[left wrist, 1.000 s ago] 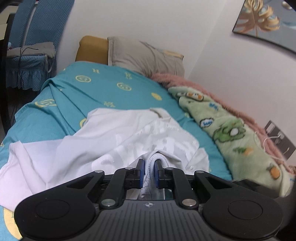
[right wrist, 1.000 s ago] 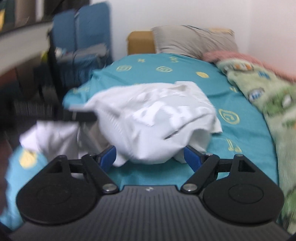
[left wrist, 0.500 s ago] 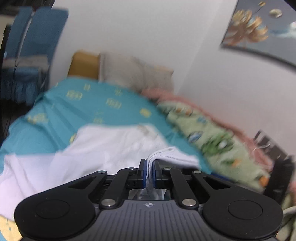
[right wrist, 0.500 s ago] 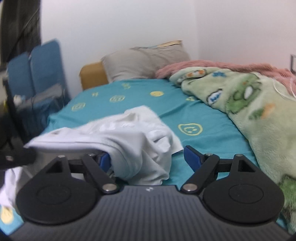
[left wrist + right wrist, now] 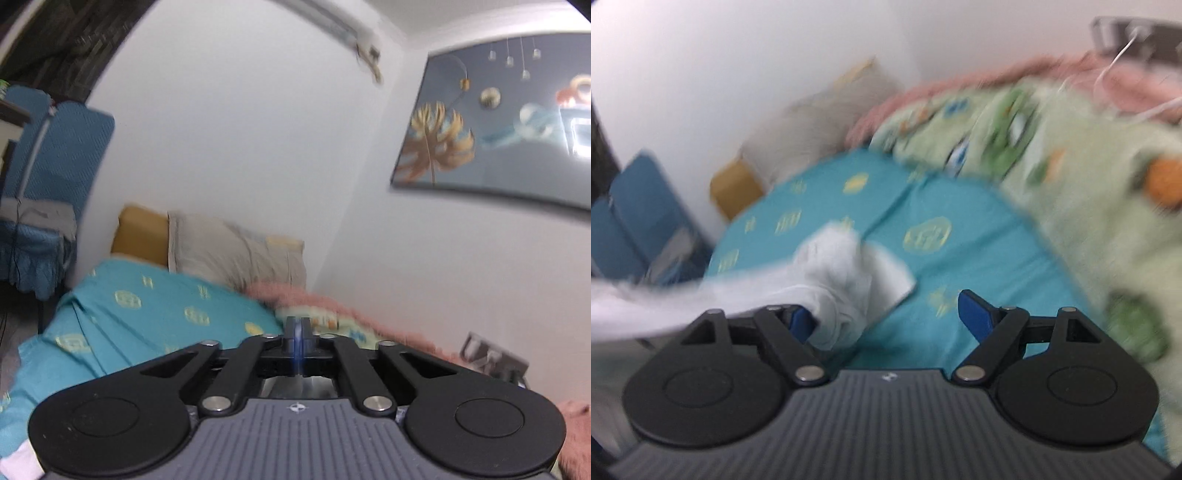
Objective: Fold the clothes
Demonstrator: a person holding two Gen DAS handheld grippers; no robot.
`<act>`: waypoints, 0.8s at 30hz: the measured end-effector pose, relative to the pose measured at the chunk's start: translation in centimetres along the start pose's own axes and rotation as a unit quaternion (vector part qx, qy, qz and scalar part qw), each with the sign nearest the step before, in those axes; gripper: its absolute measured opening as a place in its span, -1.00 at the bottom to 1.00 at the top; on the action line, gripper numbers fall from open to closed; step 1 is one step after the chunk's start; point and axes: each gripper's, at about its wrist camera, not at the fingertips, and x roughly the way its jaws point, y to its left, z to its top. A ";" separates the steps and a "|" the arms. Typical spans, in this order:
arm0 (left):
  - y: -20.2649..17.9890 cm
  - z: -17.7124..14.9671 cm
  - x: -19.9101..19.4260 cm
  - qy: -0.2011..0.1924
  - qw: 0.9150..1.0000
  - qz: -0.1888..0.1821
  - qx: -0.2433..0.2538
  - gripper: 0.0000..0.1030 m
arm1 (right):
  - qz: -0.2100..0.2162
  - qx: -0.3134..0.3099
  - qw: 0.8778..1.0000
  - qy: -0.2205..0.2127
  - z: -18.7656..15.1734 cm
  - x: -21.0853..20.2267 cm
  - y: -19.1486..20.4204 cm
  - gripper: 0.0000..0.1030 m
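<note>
Left wrist view: the left claw (image 5: 297,326) has its blue pads pressed together with nothing visible between them. It points level over the bed (image 5: 155,314), whose teal sheet with yellow marks lies below and to its left. A grey pillow (image 5: 236,254) leans at the wall ahead, and a framed picture (image 5: 491,129) hangs up to its right. A small piece of white cloth shows at the lower left corner, beside the claw's body.

Right wrist view, blurred: the right claw (image 5: 886,314) stands spread wide. The white garment (image 5: 838,269) is draped against its left pad (image 5: 801,323) and trails off to the left; the right pad is clear of it. The teal sheet lies beneath, and a green blanket (image 5: 1089,177) is heaped ahead to the right.
</note>
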 end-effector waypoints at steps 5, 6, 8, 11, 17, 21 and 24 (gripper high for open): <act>1.2 1.1 -0.4 0.005 1.000 -0.004 -0.014 -1.00 | -0.003 0.013 0.992 -0.124 2.3 -3.6 -1.8 0.63; 1.4 0.9 -0.1 0.017 1.000 -0.006 -0.013 -1.00 | 0.000 0.019 0.994 -0.111 2.5 -3.2 -2.2 0.64; 1.3 -0.3 0.9 0.055 0.998 -0.006 0.000 -0.99 | 0.005 0.045 0.996 -0.074 2.5 -2.1 -3.1 0.62; 0.7 -3.5 3.7 0.142 0.989 -0.012 0.043 -0.85 | -0.008 0.054 0.998 -0.013 2.4 -0.2 -3.5 0.62; -3.8 -12.5 7.1 0.310 0.930 -0.067 0.188 -0.71 | -0.016 0.054 0.998 0.037 2.4 0.6 -3.8 0.62; -6.7 -17.9 7.2 0.353 0.881 -0.101 0.297 -0.51 | -0.005 0.074 0.996 0.045 2.8 0.3 -4.6 0.62; -7.9 -20.7 7.4 0.360 0.854 -0.107 0.359 -0.29 | 0.003 0.085 0.995 0.049 3.0 0.2 -5.1 0.62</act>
